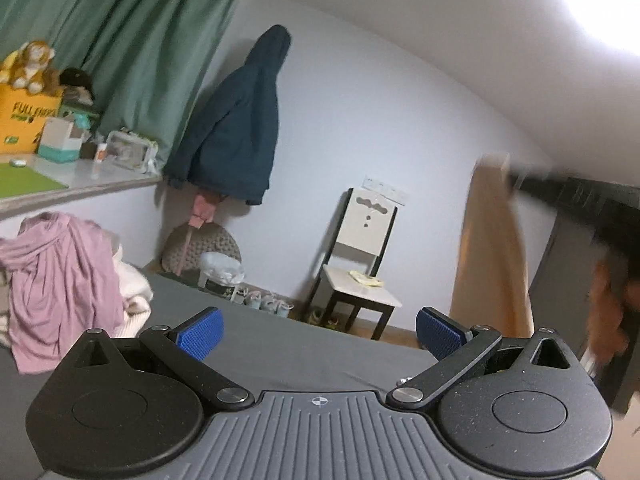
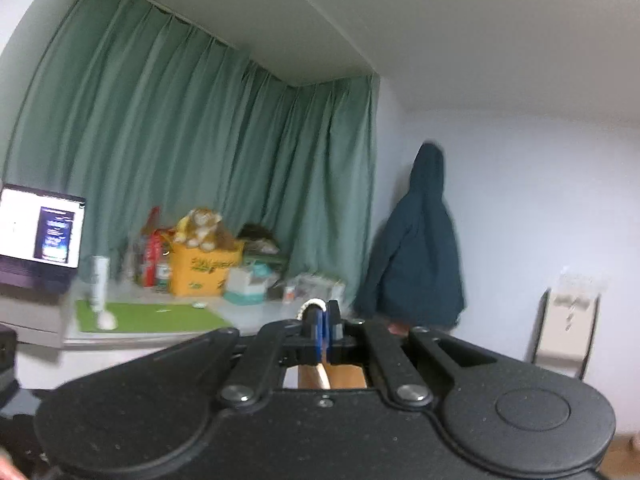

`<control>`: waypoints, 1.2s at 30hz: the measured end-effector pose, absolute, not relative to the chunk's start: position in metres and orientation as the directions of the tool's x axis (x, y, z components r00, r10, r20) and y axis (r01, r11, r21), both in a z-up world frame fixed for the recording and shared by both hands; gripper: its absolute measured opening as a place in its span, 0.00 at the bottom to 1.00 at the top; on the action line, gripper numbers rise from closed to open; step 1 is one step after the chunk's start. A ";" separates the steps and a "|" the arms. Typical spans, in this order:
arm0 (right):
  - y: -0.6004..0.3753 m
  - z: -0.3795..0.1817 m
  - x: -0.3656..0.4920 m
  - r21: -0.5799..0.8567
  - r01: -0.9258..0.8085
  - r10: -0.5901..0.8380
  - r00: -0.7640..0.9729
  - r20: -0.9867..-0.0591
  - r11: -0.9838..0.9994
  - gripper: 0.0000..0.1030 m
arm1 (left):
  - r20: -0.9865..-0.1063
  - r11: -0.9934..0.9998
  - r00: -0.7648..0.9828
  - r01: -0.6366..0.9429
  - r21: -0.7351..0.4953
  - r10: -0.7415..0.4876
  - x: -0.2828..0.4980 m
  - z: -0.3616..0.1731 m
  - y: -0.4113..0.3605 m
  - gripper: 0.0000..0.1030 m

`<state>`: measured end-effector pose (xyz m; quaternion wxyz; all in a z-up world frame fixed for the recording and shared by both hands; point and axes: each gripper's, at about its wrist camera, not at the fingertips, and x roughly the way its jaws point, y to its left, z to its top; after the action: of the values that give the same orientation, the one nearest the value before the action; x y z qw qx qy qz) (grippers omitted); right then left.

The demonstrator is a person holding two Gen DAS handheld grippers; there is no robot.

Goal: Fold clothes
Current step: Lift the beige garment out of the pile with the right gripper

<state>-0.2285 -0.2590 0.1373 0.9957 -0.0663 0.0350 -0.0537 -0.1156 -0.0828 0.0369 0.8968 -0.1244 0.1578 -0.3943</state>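
Your right tongs (image 2: 325,330) pinch the tan garment (image 1: 494,248), soft and limp; take its other top corner with the wide, empty left tongs (image 1: 320,334).

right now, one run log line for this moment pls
left claw: open, empty | right claw: shut on tan garment, lifted, hanging | pink garment: heaped on bed, unfolded

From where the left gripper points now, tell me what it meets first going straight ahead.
Nothing close: the left gripper is open and empty above the grey bed surface. Straight on, it probably reaches the chair by the wall; depth is unclear.
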 end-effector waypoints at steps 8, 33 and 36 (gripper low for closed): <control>-0.293 -0.021 -0.118 0.227 -0.030 0.155 0.815 -0.558 0.973 0.07 | -0.418 0.807 0.696 0.555 -0.204 -0.584 -0.108 -0.007 -0.088 1.00; -0.221 -0.136 -0.275 -0.015 0.374 -0.253 0.598 -0.761 0.927 0.64 | -0.675 0.734 0.630 0.651 0.191 -0.383 -0.019 -0.125 -0.199 1.00; -0.228 -0.142 -0.290 0.030 0.484 -0.281 0.556 -0.782 0.874 0.64 | -0.709 0.744 0.609 0.643 0.181 -0.354 -0.008 -0.142 -0.205 1.00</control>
<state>-0.2900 -0.2276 -0.1417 0.8736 0.1219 0.4171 -0.2190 -0.0077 -0.2046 -0.1421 0.8710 0.2148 0.3366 -0.2863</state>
